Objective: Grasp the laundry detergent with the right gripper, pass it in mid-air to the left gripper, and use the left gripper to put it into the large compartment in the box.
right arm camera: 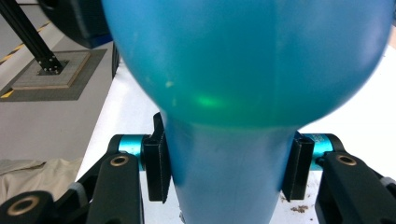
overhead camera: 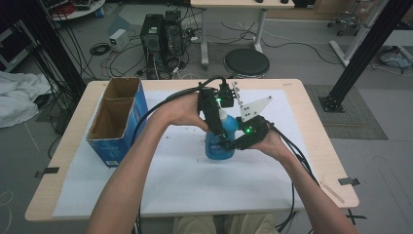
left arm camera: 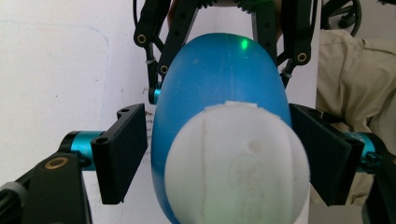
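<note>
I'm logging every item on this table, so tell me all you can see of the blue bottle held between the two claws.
The blue plastic bottle stands upright on the white sheet near the table's middle. It is smooth and glossy, with a rounded body narrowing to a slimmer section, and a white rounded cap on top. The right claw clamps the narrow section, both pads touching. The left claw straddles the cap end, its pads standing slightly off. Green light glints on the plastic.

Lab, computer towers (overhead camera: 162, 36), floor cables (overhead camera: 117, 58), aluminium framing (overhead camera: 363, 46)
</note>
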Tool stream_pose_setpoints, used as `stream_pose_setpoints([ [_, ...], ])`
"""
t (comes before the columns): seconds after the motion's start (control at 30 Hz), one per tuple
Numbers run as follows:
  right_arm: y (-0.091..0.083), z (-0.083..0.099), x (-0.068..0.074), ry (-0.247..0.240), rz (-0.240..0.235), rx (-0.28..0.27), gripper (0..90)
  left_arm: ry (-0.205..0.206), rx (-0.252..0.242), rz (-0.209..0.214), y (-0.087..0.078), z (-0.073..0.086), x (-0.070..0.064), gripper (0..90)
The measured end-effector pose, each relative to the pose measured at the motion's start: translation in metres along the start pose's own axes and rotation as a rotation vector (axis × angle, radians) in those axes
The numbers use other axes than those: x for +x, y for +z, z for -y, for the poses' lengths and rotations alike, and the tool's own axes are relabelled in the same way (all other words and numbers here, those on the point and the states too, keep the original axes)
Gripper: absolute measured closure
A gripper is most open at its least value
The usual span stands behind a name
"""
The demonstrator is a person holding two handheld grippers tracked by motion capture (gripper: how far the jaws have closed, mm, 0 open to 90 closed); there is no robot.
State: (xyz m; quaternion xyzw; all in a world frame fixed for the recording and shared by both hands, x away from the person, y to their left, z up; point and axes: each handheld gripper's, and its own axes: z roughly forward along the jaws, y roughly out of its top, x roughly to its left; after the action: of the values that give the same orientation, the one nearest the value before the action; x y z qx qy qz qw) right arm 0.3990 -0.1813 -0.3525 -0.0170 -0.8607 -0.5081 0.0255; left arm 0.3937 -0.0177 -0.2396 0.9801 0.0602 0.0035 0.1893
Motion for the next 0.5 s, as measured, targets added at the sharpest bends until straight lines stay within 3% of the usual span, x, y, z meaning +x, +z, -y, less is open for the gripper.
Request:
stream_pose_setpoints([
  [0.5, 0.0008, 0.0002, 0.0007, -0.001, 0.005, 0.001, 46.3, 0.011, 0.011, -0.003, 0.0017, -0.0001, 0.0004, 27.9],
])
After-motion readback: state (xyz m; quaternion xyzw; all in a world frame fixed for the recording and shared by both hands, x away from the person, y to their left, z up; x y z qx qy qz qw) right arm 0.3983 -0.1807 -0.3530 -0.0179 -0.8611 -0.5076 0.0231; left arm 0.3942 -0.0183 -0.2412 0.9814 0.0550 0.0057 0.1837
